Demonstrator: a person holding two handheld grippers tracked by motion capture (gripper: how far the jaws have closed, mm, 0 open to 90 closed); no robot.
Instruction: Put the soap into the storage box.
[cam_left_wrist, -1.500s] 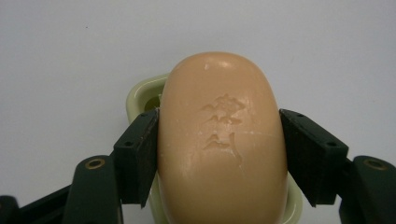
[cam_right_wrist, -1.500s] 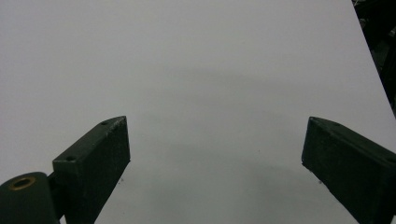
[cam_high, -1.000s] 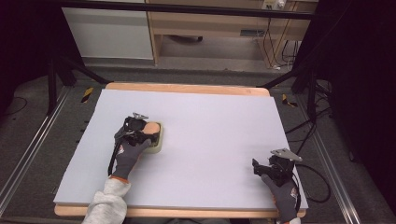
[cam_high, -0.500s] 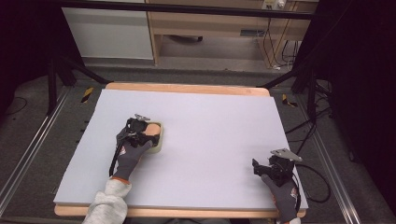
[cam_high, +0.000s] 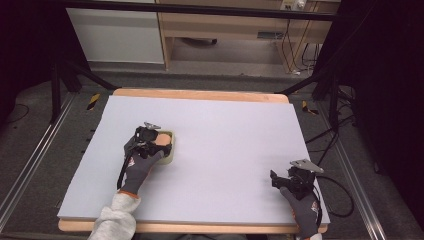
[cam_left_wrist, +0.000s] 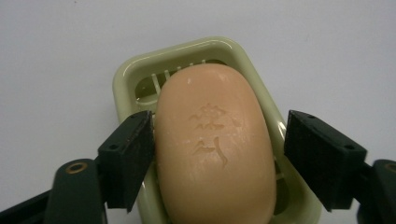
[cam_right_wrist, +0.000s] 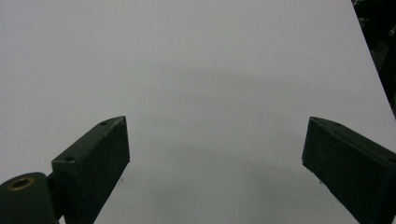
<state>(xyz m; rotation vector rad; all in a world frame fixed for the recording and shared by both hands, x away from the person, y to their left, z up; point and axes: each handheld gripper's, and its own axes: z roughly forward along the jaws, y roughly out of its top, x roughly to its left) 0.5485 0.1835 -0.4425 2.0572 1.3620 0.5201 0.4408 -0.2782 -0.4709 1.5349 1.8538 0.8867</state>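
Observation:
A peach-coloured soap bar (cam_left_wrist: 215, 144) with an embossed mark lies in a pale green ridged soap dish (cam_left_wrist: 130, 79) on the left part of the light grey table sheet (cam_high: 225, 145). My left gripper (cam_left_wrist: 217, 140) stands open astride the soap. Its left jaw touches the bar's side, and its right jaw stays a small gap away. In the high view the soap (cam_high: 163, 137) and dish (cam_high: 170, 156) peek out from under that gripper (cam_high: 158, 142). My right gripper (cam_high: 278, 180) rests open near the front right of the sheet, with only bare sheet between its fingers (cam_right_wrist: 93, 163).
Around the sheet runs the table's wooden rim (cam_high: 200, 94). Cables (cam_high: 345, 195) trail off the right edge by the right hand. Wooden furniture (cam_high: 225, 30) stands beyond the far side, and metal rails (cam_high: 30, 165) run along the floor on the left.

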